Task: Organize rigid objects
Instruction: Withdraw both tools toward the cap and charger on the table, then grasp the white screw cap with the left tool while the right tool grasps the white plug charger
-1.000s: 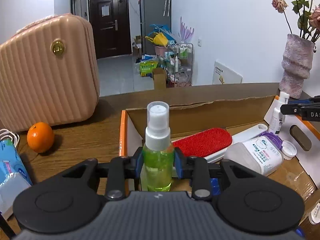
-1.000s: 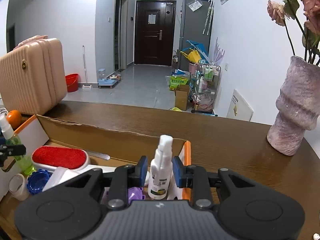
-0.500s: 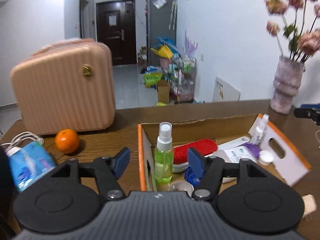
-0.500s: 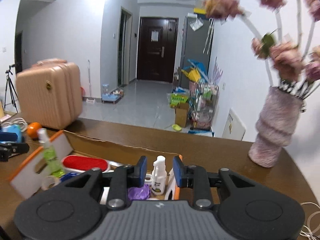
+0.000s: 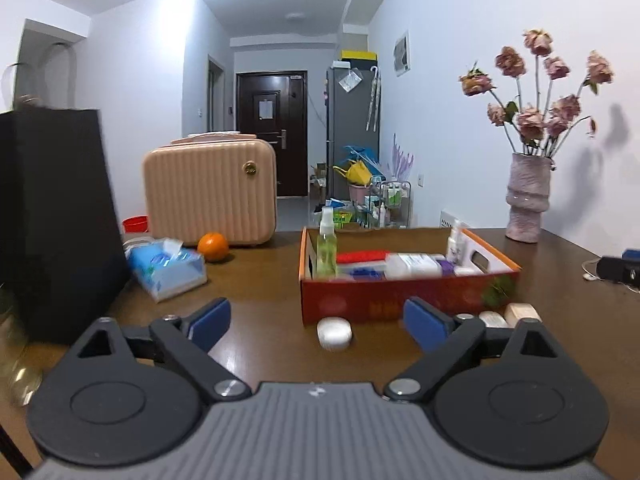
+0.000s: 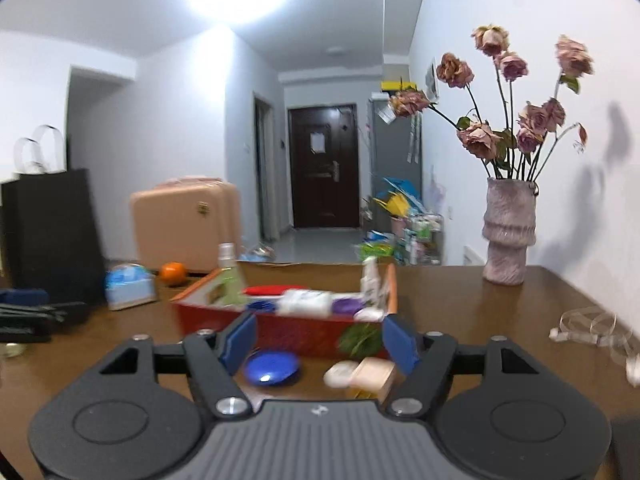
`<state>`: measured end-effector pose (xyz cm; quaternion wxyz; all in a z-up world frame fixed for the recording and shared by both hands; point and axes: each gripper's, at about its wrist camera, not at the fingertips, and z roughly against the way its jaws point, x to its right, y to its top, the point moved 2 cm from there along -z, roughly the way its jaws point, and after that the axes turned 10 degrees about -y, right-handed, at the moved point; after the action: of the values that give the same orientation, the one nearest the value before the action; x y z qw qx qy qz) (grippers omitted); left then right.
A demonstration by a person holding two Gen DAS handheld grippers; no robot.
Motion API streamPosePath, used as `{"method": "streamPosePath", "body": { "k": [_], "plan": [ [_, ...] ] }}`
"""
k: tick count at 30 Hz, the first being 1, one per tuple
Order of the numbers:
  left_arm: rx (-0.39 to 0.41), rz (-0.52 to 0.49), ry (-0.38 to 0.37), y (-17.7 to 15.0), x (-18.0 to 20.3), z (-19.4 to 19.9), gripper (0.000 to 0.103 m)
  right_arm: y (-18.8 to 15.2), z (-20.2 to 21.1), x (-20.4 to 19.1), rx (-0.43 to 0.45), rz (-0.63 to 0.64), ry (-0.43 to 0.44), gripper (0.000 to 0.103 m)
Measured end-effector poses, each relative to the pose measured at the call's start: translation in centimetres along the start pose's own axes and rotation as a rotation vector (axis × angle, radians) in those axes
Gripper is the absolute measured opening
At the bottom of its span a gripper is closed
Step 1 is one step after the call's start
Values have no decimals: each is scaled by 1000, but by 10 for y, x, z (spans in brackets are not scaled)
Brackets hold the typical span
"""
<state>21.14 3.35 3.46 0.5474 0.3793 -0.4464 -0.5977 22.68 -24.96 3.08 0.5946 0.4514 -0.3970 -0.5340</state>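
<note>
An orange cardboard box (image 5: pixel 408 296) stands on the brown table and holds a green spray bottle (image 5: pixel 326 248) upright at its left, a small white spray bottle (image 5: pixel 456 240) at its right, a red brush and other items. The box also shows in the right wrist view (image 6: pixel 296 334). My left gripper (image 5: pixel 318 320) is open and empty, back from the box, with a small white round case (image 5: pixel 334 333) between its fingers on the table. My right gripper (image 6: pixel 318 342) is open and empty above a blue round case (image 6: pixel 272 367), a white case (image 6: pixel 340 374) and a beige bar (image 6: pixel 374 372).
A pink suitcase (image 5: pixel 210 192), an orange (image 5: pixel 213 246), a blue tissue pack (image 5: pixel 168 268) and a black bag (image 5: pixel 52 216) stand at the left. A vase of dried roses (image 5: pixel 527 196) stands at the back right. Cables (image 6: pixel 592 328) lie at the right.
Both grippers let go of their spray bottles, which now stand in the box, opened wide and pulled back and up away from the box.
</note>
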Motion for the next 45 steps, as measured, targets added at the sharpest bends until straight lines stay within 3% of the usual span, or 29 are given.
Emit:
{"method": "streamPosePath", "body": {
  "k": [3,7,13,24,30,39,45],
  "plan": [
    [-11,-19,-13,-31,15,39,98,-36,48,-8,12,-22,28,79],
    [-52,-30,-10,-59,26,69,98,-71,79,-21,-71,-33,49,79],
    [-27,-38,-27,-60,35,83,98,-83,107,-31,-57,-7,47,80],
    [-87,4,-45,-62,22,59,99,-73,77,-14,-90,-33,-15,82],
    [-107,-51,-73,-41,3,0,101,-58,36,-3,-117,-21,-62,81],
    [-233,-42,-122,-8,-27,-119,101,-52,-53,14,-207,-79,-98,79],
    [-304,1,-146,-8,-29,-193,97,-44,-93,29,-233,-110,-118,77]
  ]
}}
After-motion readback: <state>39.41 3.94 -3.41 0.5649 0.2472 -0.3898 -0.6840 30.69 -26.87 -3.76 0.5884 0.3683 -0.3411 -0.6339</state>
